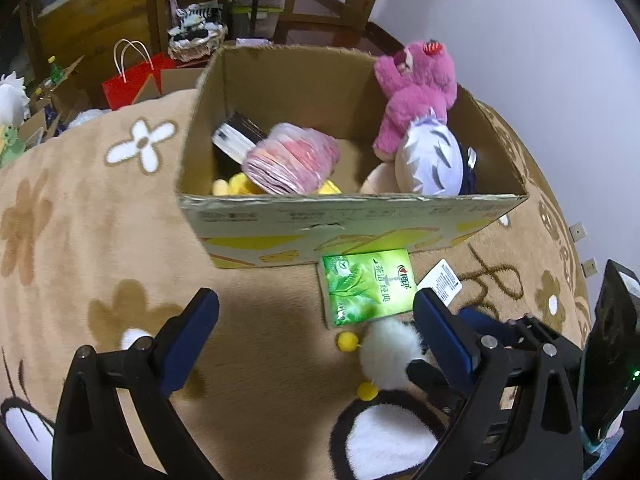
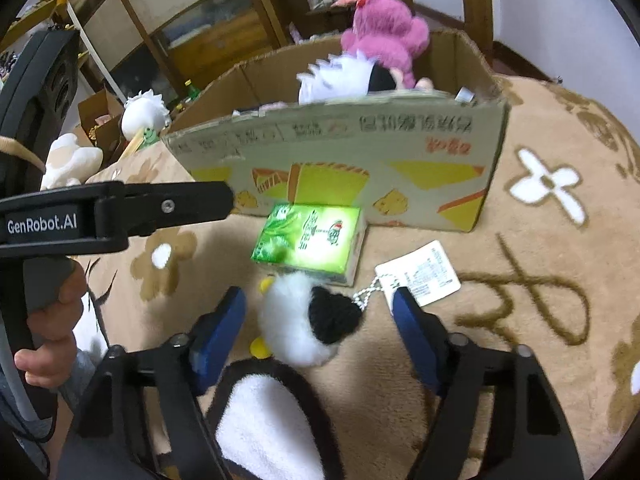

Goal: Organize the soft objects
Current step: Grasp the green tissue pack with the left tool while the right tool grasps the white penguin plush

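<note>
The right hand-held gripper [image 2: 318, 316] has its blue fingers wide apart, and the little black-and-white penguin plush [image 2: 308, 320] lies on the flowery blanket [image 2: 540, 300] right between them, not squeezed. Just past the plush is a green tissue pack [image 2: 310, 242], then the cardboard box [image 2: 360, 168] holding a pink bear [image 2: 390, 36]. The left hand-held gripper [image 1: 316, 312] is wide apart too, holding nothing.
</note>
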Available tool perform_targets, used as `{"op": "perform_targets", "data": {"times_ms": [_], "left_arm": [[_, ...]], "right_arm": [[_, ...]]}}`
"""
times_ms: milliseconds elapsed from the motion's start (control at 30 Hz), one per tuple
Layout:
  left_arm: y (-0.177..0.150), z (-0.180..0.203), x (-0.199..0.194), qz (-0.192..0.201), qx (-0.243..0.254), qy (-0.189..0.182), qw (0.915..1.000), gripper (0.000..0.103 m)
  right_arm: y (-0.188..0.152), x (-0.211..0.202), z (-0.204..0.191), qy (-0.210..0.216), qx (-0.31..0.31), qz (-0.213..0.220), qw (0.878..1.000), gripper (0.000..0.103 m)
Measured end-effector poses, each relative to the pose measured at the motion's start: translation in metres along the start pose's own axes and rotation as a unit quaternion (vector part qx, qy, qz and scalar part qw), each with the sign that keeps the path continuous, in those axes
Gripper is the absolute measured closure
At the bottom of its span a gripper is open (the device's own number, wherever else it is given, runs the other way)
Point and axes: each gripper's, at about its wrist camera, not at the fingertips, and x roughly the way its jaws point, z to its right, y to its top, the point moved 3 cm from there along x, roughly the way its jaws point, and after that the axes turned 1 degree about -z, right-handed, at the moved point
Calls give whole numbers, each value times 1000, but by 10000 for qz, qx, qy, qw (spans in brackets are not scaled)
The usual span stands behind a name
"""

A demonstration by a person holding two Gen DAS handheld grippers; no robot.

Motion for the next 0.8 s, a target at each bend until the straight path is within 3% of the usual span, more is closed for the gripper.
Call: {"op": "perform_targets", "data": {"times_ms": [167, 233, 367, 400, 500, 567, 800], "left_arm": [[0, 3, 17, -134, -5, -102, 9999, 7], [0, 6, 23, -186, 22, -190, 9996, 7], [3, 14, 32, -202, 174, -241, 9994, 7], [4, 17, 35, -200, 244, -264, 9992, 7], [7, 25, 42, -222, 374, -271, 9987, 7], [7, 28, 47, -267, 397, -277, 9985, 7], [5, 36, 64, -411, 339, -312, 9981, 7]], "right_arm": [[-5, 17, 5, 267, 188, -250, 9992, 43], [-7, 24, 7, 378, 323, -352, 9981, 58], [-6, 31, 15, 600, 601, -330, 9958, 61], [-5, 30, 16, 593, 614, -301, 9959, 72], [-4, 27, 20, 503, 625, -267, 9964, 77], [-3, 24, 22, 550, 638, -248, 9961, 93], [0, 21, 16, 422, 445, -308, 9976, 97]]}}
